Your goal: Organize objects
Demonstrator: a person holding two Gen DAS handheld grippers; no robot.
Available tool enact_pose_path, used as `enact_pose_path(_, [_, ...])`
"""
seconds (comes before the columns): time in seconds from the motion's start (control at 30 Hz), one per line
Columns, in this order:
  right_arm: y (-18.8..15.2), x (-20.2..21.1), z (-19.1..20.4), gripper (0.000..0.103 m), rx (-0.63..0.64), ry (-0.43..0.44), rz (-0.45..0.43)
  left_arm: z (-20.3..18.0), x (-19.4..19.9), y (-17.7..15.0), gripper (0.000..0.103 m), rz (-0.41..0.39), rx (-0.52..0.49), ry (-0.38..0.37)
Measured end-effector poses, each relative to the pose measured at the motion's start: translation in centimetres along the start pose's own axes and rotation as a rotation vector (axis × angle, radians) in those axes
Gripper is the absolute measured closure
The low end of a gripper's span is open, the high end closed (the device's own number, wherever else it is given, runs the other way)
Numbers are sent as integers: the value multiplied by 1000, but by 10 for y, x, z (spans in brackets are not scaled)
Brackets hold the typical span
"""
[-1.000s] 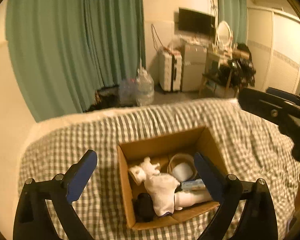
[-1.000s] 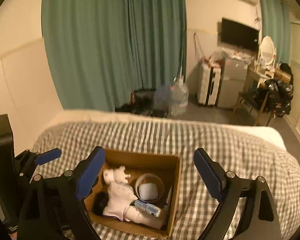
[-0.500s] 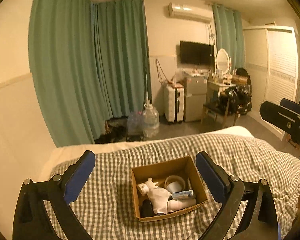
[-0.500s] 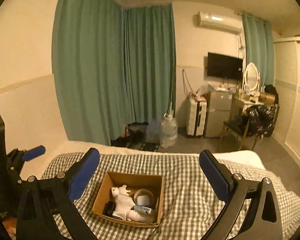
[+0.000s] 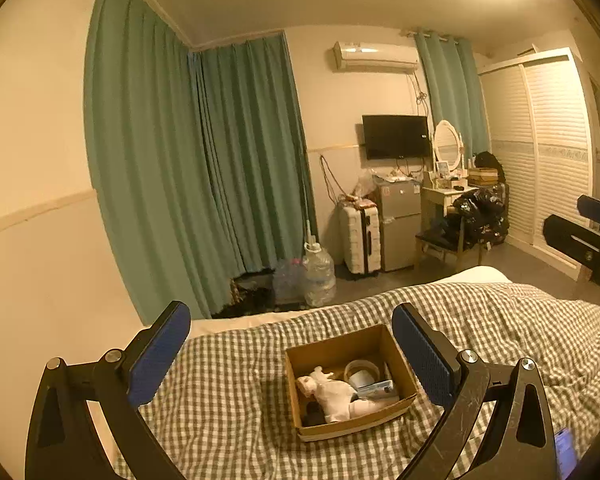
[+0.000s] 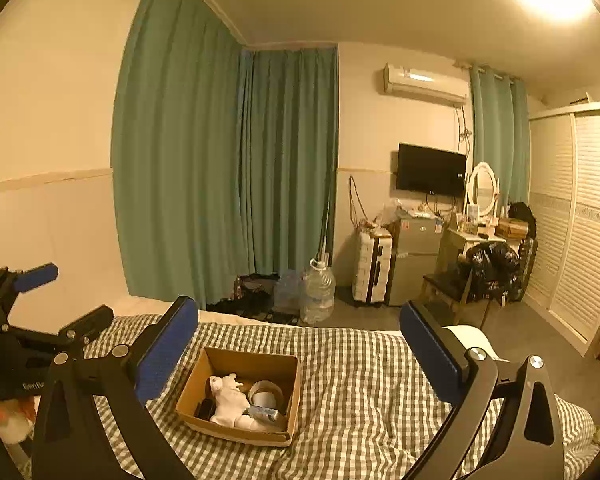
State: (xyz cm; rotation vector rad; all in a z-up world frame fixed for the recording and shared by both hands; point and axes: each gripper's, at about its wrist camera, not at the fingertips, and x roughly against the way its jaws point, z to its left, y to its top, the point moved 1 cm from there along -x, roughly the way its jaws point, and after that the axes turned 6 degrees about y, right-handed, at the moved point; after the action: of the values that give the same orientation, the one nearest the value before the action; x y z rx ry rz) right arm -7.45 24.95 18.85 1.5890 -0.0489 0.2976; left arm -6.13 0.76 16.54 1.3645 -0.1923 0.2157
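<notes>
A cardboard box sits open on the bed, resting on the checked green-and-white quilt, nearer the left side of the bed than the right. Inside it lie a white stuffed toy along the middle, a roll of tape toward the far right corner, a small tube just beside the toy on the right, and a dark object in the near left corner that I cannot make out. Both grippers are held above the near edge of the bed and well apart from the box, pointing across it toward the far wall. The left gripper has its blue-padded jaws spread wide with nothing between them. The right gripper, on the right of the left one, is likewise spread wide and empty; its jaws have just been opening. From the right wrist view the left gripper shows at the left edge, and from the left wrist view the right gripper juts in at the far right. Beyond the bed stand green curtains, large water bottles on the floor, a white suitcase, a small fridge and a wall television.
</notes>
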Motion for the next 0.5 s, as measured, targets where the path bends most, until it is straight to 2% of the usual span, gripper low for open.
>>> enact_pose_path(0.13, [-18, 23, 6, 1, 32, 6, -51, 1, 20, -16, 0, -25, 18, 18])
enact_pose_path(0.37, [-68, 35, 16, 1, 45, 34, -68, 1, 32, -62, 0, -29, 107, -10])
enact_pose_path(0.5, [-111, 24, 14, 1, 6, 40, -53, -5, 33, -103, 0, -39, 103, 67])
